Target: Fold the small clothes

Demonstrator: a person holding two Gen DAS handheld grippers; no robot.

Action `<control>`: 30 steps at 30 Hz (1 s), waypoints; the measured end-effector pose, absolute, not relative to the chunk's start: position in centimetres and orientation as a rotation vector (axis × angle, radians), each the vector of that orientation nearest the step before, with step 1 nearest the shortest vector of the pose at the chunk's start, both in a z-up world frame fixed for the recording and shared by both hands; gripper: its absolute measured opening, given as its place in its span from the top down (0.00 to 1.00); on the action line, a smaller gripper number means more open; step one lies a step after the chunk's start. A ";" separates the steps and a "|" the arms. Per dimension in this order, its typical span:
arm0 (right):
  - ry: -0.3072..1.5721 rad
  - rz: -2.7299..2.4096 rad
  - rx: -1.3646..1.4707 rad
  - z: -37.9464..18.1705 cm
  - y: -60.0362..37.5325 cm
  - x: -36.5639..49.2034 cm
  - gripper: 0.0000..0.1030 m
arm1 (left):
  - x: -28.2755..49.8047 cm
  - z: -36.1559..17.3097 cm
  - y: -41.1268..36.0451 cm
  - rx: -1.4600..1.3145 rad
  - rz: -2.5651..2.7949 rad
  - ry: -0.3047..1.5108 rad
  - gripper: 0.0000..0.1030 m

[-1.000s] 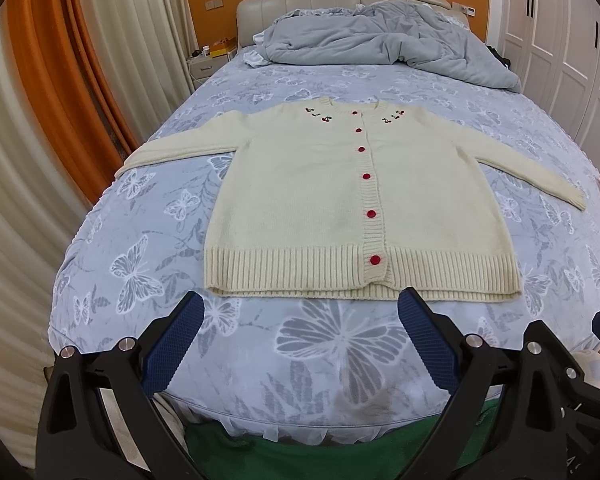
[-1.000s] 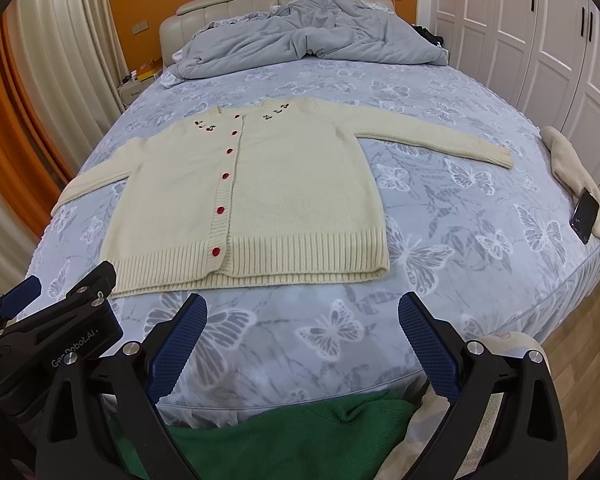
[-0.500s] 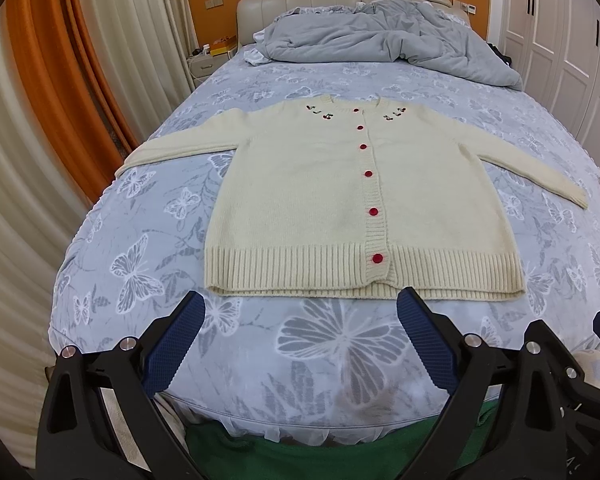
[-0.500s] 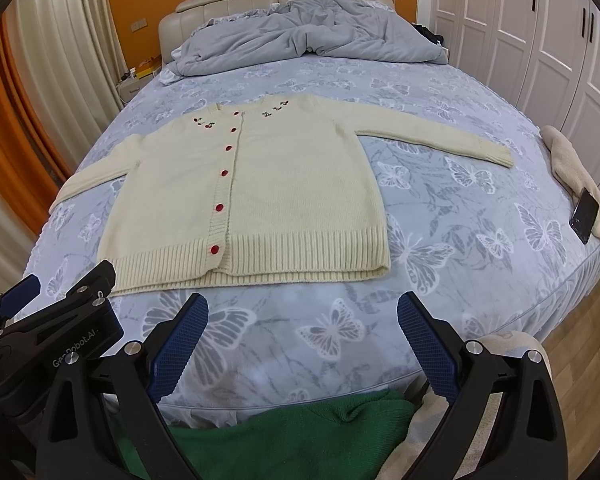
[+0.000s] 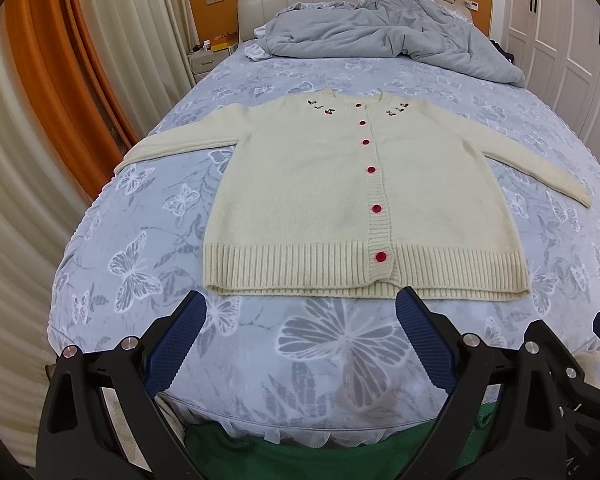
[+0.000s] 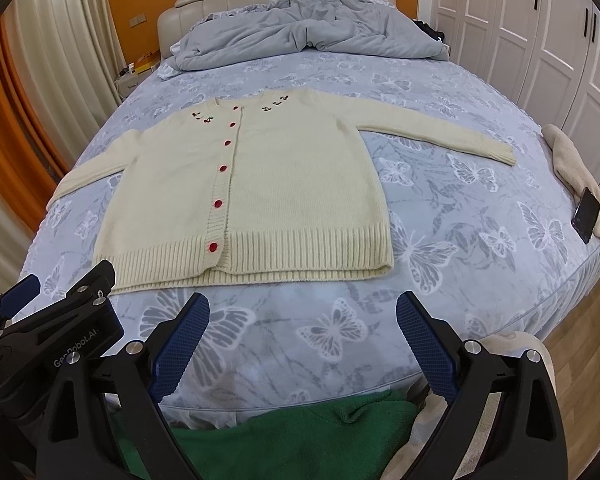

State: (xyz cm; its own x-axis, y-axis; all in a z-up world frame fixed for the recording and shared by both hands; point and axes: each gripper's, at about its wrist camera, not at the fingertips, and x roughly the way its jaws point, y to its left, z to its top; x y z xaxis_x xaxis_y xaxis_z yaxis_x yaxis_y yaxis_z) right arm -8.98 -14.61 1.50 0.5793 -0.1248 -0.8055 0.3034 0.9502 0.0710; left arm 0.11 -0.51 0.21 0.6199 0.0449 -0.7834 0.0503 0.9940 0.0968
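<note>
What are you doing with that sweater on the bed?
A person is getting ready to fold it. The cream cardigan with red buttons lies flat and buttoned on the butterfly bedspread, both sleeves spread out. The left gripper and right gripper are both open and hold nothing, near the foot of the bed just short of the hem. No fold has been made yet.

Even indoor light; sharp; fisheye-bent edges

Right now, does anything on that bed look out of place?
A dark phone lies near the bed's right edge, partly on a cream cloth. The cardigan itself lies flat and buttoned.
</note>
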 end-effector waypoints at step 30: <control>0.921 -0.323 0.488 -3.8 -33.5 0.0 0.12 | 7.0 -3.9 0.8 -0.049 -0.051 1.025 0.05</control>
